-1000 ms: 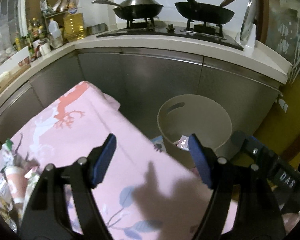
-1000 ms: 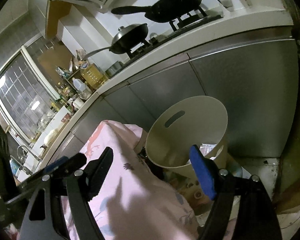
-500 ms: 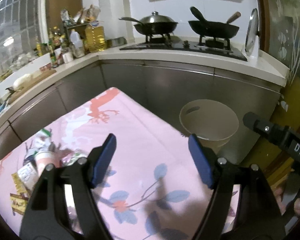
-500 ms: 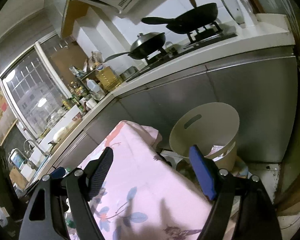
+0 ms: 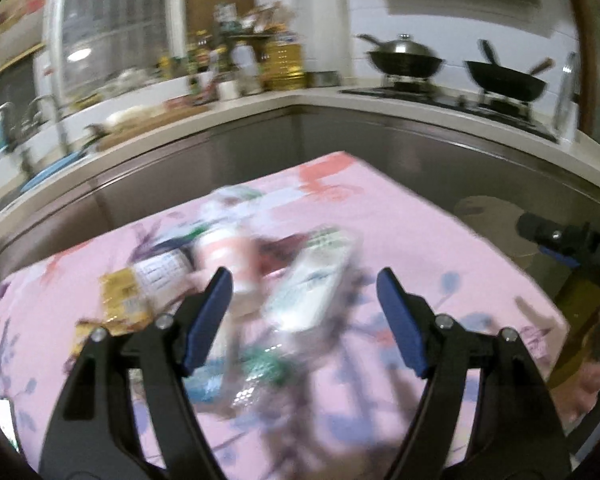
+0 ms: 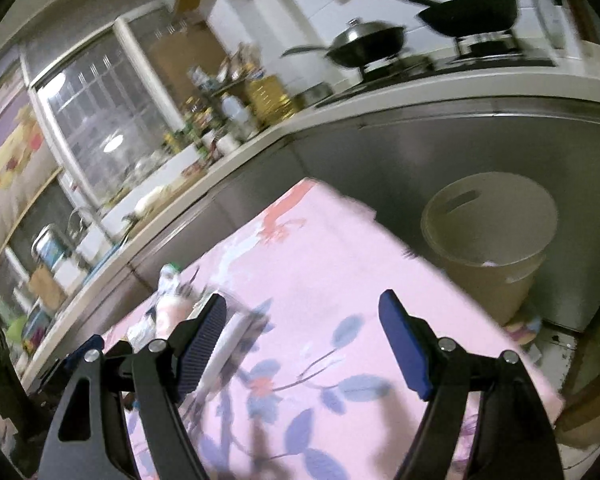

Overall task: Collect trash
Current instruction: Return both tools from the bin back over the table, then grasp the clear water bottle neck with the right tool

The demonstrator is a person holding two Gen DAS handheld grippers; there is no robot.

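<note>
A blurred pile of trash lies on the pink flowered tablecloth (image 5: 440, 248): a clear plastic package (image 5: 316, 288), a pink cup (image 5: 228, 256) and yellow wrappers (image 5: 124, 296). My left gripper (image 5: 304, 316) is open and empty, hovering just above the pile. My right gripper (image 6: 302, 340) is open and empty above the cloth (image 6: 320, 280), to the right of the trash (image 6: 168, 304). The beige trash bin (image 6: 492, 236) stands on the floor past the table's right edge, with scraps inside. It also shows in the left wrist view (image 5: 488, 216).
Steel kitchen cabinets (image 6: 400, 152) and a white counter wrap behind the table. Two pans (image 5: 404, 60) sit on the stove. Bottles and jars crowd the counter corner (image 5: 244, 64). The right gripper's body (image 5: 572, 240) shows at the left view's right edge.
Both grippers have swung left, away from the bin and over the table. The trash pile now lies between the left gripper's fingers. Both stay open.
</note>
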